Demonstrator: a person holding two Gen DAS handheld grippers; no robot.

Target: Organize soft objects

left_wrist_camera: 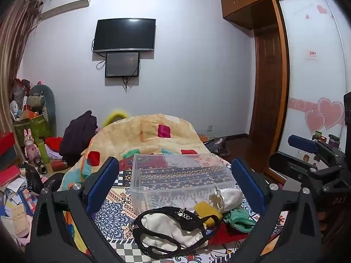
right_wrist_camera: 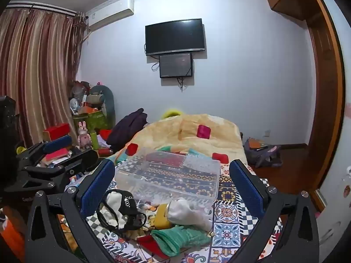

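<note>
Clear plastic bin (left_wrist_camera: pixel 179 175) stood empty on the bed; sorting had not visibly begun.

The patterned bedcover (right_wrist_camera: pixel 228 214) carried the bin toward its middle, with the folded quilt (left_wrist_camera: pixel 149 135) beyond it at the far end. The soft objects lay in a loose pile against the bin's near wall, all outside it: a white garment (left_wrist_camera: pixel 166 225) tangled with a black strap (left_wrist_camera: pixel 186 215), a yellow piece (left_wrist_camera: pixel 206 209), a white pouch (left_wrist_camera: pixel 230 197), a green cloth (right_wrist_camera: pixel 177 236) and a red cloth (right_wrist_camera: pixel 147 241). The left gripper (left_wrist_camera: pixel 175 186) and the right gripper (right_wrist_camera: pixel 173 188) were both spread wide and held nothing, each aimed at the pile from the near edge. Judged from this, every item remained to be placed.
</note>
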